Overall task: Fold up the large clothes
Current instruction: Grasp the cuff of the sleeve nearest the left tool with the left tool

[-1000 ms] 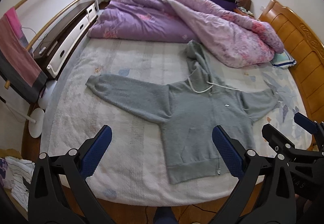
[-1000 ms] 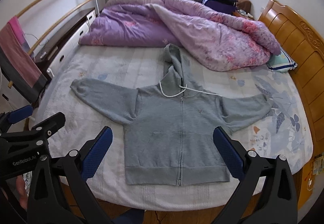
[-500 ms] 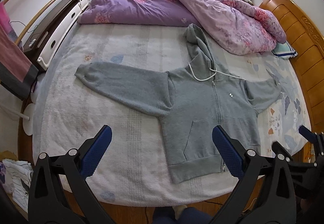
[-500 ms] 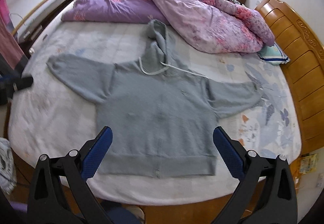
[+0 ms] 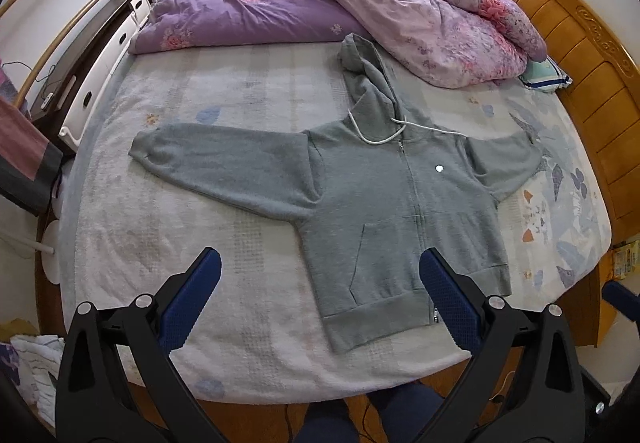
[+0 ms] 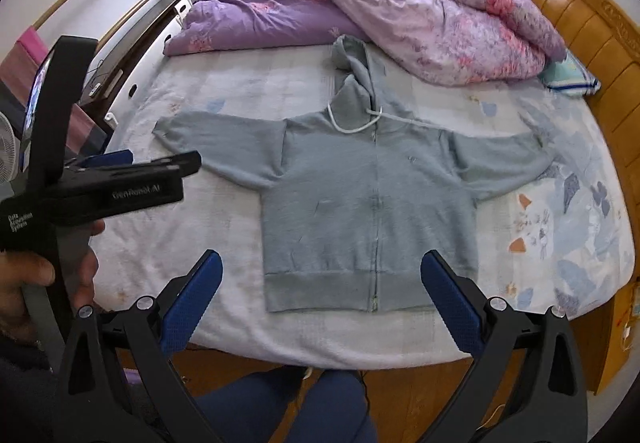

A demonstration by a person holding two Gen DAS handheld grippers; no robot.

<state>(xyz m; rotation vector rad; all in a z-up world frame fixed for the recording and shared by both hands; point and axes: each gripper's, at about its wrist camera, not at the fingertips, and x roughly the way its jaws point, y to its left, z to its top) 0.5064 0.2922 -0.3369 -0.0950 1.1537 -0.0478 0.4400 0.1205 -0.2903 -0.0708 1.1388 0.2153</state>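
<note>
A grey zip-up hoodie point(image 5: 384, 211) lies flat and face up on the bed, sleeves spread to both sides, hood pointing at the quilt. It also shows in the right wrist view point(image 6: 372, 211). My left gripper point(image 5: 320, 283) is open and empty, above the bed's near edge, just left of the hoodie's hem. My right gripper point(image 6: 320, 283) is open and empty, held over the near edge in front of the hem. The left gripper's body point(image 6: 120, 183) shows at the left of the right wrist view, over the left sleeve's cuff side.
A purple and pink quilt point(image 5: 340, 3) is heaped at the far side of the bed. A wooden headboard point(image 5: 580, 83) runs along the right. A dark cabinet with white drawers point(image 5: 92, 59) and a clothes rail stand left. The person's legs point(image 6: 300, 403) are at the bed's near edge.
Both grippers have moved nearer the bed and tilted down, so the hoodie looks larger. The left gripper now shows large at the left of the right wrist view.
</note>
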